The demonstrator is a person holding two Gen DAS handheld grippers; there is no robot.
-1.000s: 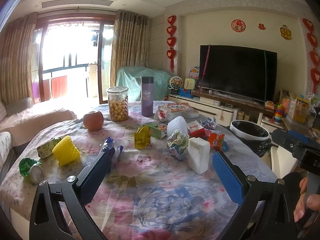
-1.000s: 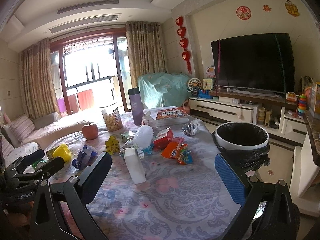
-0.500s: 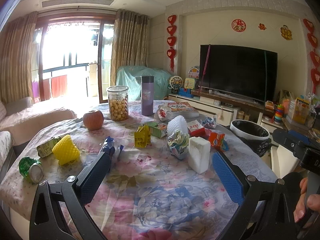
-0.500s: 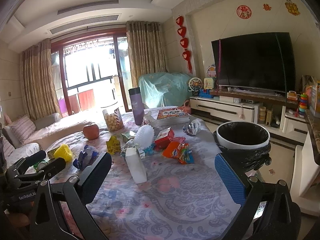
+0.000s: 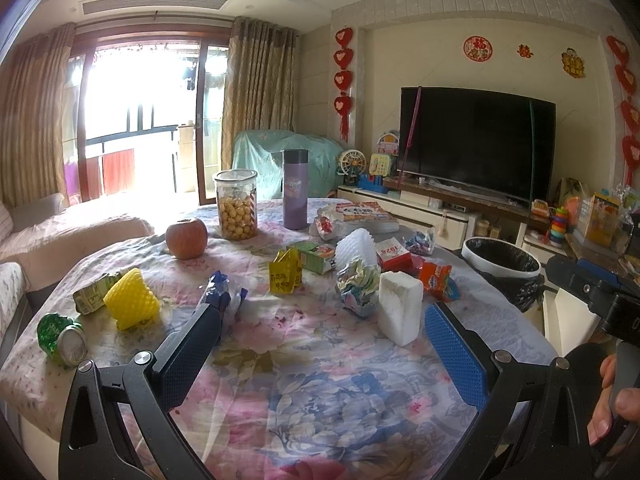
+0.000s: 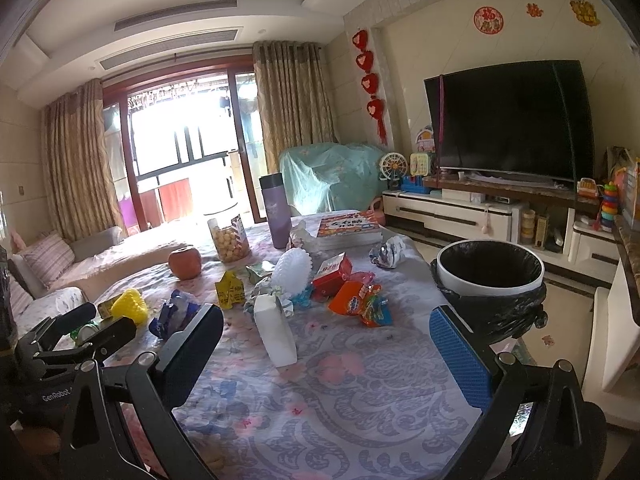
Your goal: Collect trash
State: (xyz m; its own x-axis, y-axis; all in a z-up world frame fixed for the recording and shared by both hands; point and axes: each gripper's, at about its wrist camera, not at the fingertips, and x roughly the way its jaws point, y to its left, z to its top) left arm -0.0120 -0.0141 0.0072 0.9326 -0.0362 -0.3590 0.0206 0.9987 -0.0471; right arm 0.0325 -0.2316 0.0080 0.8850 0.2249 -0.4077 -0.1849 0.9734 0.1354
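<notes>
Tongs (image 5: 322,344) (image 6: 326,346) gape empty above littered table (image 5: 320,380).

The red box (image 5: 394,254) near the table's far right edge reads "1928". The left gripper's body (image 6: 52,394), at the near left corner, bears "GenRobot".

I see apple (image 5: 186,238) on bench (image 5: 320,380), beside jar of yellow balls (image 5: 236,210); purple flask (image 5: 295,189) upright; book (image 5: 366,216) behind; television (image 5: 476,142) on far wall.
</notes>
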